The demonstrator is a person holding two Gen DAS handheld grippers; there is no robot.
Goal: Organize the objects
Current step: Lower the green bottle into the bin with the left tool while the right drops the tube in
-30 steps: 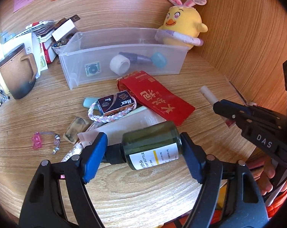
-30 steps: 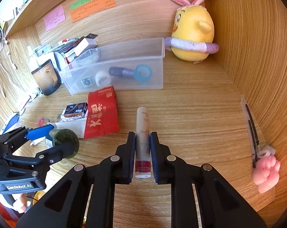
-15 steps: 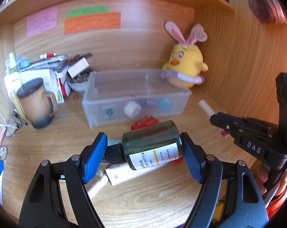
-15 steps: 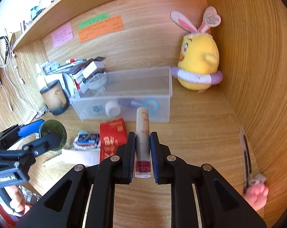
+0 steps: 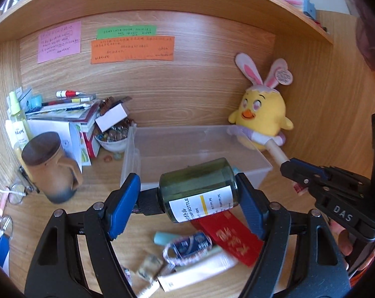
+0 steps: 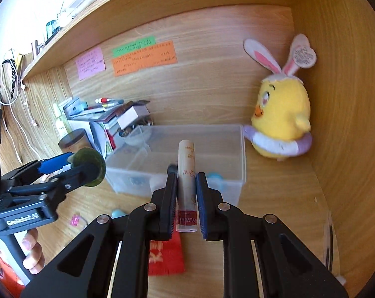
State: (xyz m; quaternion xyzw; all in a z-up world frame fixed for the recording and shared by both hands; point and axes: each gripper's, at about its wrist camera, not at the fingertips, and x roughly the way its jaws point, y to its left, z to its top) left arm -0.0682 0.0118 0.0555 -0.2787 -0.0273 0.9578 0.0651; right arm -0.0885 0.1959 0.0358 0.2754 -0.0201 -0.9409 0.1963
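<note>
My left gripper (image 5: 187, 196) is shut on a dark green pump bottle (image 5: 199, 190) with a white label, held sideways above the desk in front of the clear plastic bin (image 5: 259, 171). My right gripper (image 6: 186, 186) is shut on a beige lip-tint tube (image 6: 186, 164) with a red base, pointing at the same bin (image 6: 242, 173). The right gripper shows at the right of the left wrist view (image 5: 290, 167), the left gripper with the bottle (image 6: 89, 165) at the left of the right wrist view. Small items lie inside the bin, mostly hidden.
A yellow bunny-eared plush (image 5: 262, 114) sits right of the bin. A brown mug (image 5: 48, 166), stacked books (image 5: 65, 114) and a bowl of beads (image 5: 112, 136) stand left. A red envelope (image 5: 232, 238), a small box with a bracelet (image 5: 187, 245) and a white tube (image 5: 197, 273) lie on the desk.
Both grippers have risen and tilted up with their loads; the bin and back wall now fill the views, and the desk clutter has dropped toward the bottom.
</note>
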